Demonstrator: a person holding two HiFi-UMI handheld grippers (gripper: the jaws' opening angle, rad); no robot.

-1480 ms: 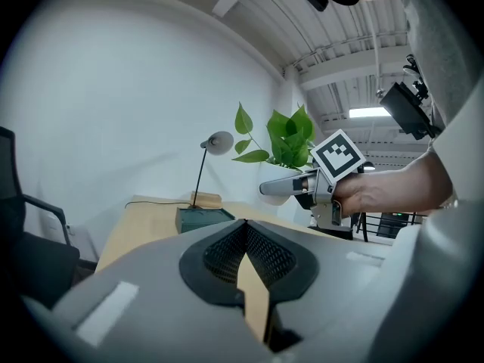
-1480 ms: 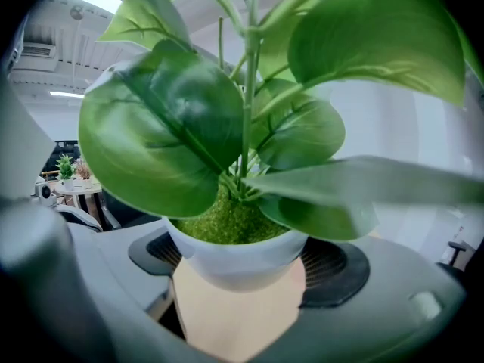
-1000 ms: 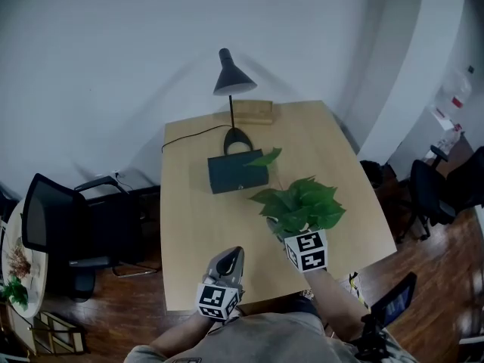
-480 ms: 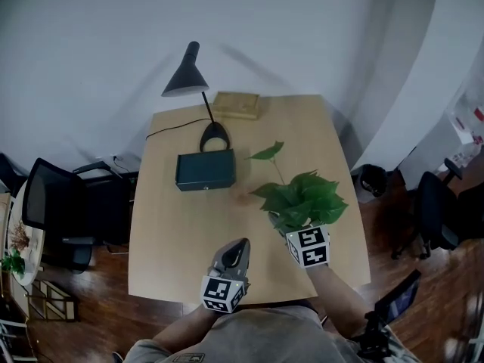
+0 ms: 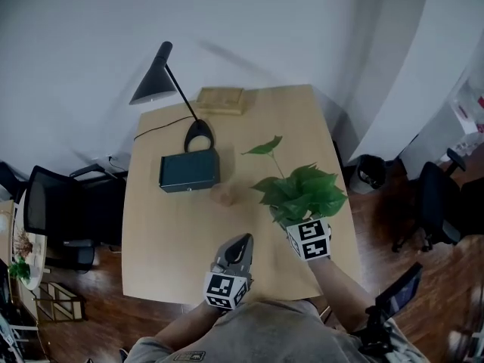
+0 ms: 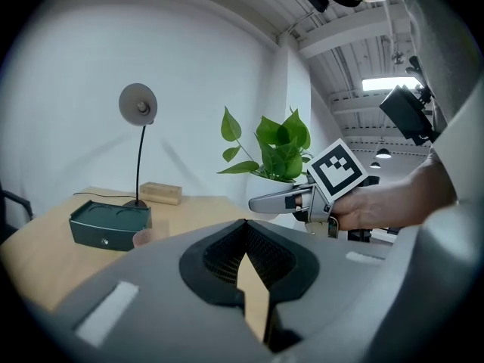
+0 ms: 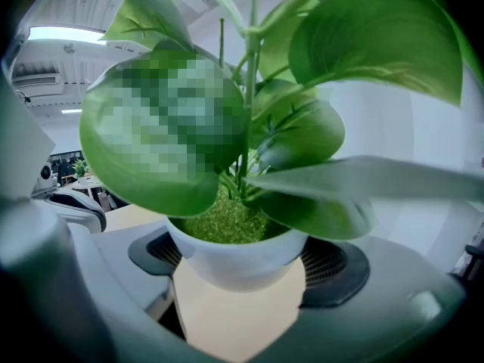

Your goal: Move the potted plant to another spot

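Clamping the potted plant (image 5: 301,195) by its pot between wide-set jaws, the right claw (image 7: 240,267) holds it over the tabletop (image 5: 166,233), right of the dark box (image 5: 189,171); the closed, empty left claw (image 6: 243,252) lies nearer that box.

A pale wooden table (image 5: 174,233) is standing on a dark wooden floor (image 5: 98,308), with its far end lying close to a white wall. A dark green box (image 5: 189,171) is sitting toward the far left, the black lamp (image 5: 198,134) is standing just behind it with its cable (image 5: 162,123) trailing off the left edge, and a wooden block (image 5: 220,100) is lying at the far edge. A small round brownish thing (image 5: 223,195), too blurred to name, is resting just in front of the box.
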